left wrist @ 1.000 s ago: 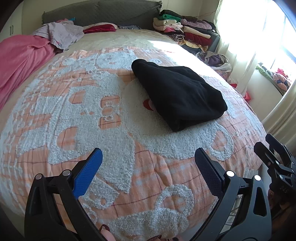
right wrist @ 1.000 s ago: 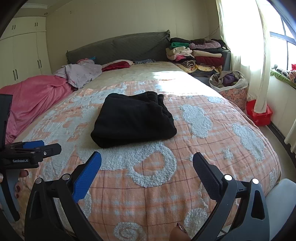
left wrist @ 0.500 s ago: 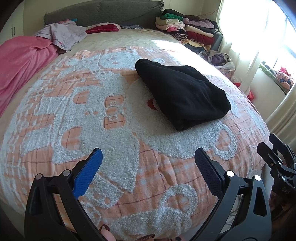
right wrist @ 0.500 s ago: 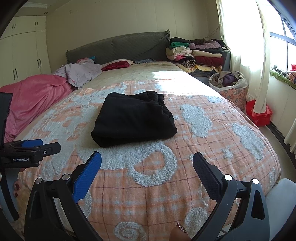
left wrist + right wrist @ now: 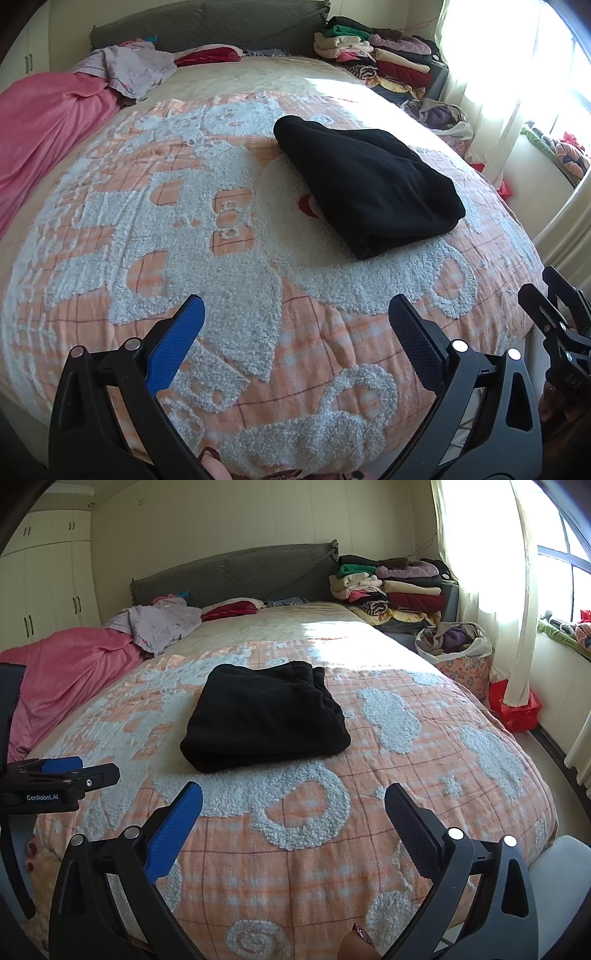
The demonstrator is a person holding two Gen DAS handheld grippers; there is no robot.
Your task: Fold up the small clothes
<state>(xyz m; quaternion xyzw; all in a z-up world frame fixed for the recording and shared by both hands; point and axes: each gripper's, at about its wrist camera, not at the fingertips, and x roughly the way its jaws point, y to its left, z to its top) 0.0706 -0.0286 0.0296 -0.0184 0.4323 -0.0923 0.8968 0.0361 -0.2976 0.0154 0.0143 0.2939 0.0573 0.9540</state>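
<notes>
The left gripper [image 5: 295, 317] hovers over the orange patterned bedspread [image 5: 229, 258], fingers spread wide and empty. The folded black garment [image 5: 264, 720] lies mid-bed, well apart from both grippers. The right gripper [image 5: 293, 799] likewise gapes wide, holding nothing.

My folded fleece garment [image 5: 264, 718] is plain black. The quilted bedspread [image 5: 406, 775] beneath is orange plaid with white tufted clouds. My finger pads [image 5: 173, 827] are blue.

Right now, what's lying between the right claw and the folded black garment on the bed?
Nothing but bare bedspread: in the right wrist view, only its orange and white pattern separates the open right claw from the black garment.
</notes>
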